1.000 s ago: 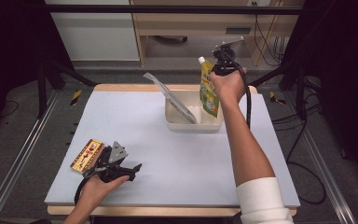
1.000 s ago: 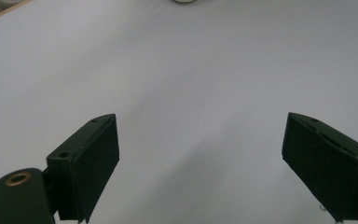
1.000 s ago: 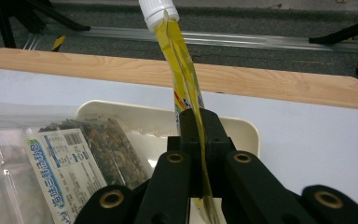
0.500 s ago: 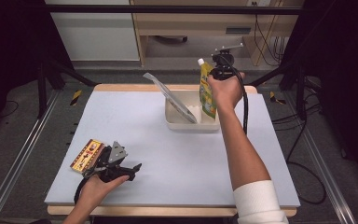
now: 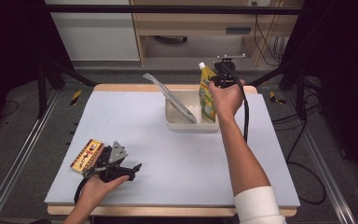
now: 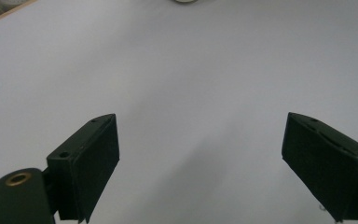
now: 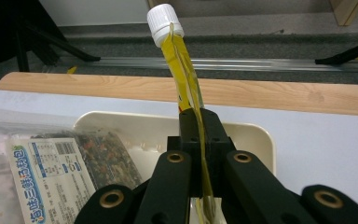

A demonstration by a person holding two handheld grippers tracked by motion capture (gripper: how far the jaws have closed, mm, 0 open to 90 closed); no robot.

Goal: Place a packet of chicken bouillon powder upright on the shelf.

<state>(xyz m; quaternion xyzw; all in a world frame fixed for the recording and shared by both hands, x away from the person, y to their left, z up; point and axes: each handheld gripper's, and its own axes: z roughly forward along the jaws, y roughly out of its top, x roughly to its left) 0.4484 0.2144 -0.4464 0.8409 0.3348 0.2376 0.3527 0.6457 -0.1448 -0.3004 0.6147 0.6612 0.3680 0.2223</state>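
I'm looking down on a pale grey tabletop (image 5: 168,154) with a light wooden edge showing along its far and near sides. Toward the far right of it sits a cream rectangular tray (image 5: 186,124), resting flat on the surface; a clear food packet (image 5: 170,97) leans in it and a yellow pouch (image 5: 206,93) stands upright inside. Near the front left corner a small brown and yellow packet (image 5: 86,156) lies flat, just beside my left gripper (image 5: 133,169), which rests low at the surface there. The broad middle is plain grey surface in my left gripper view.
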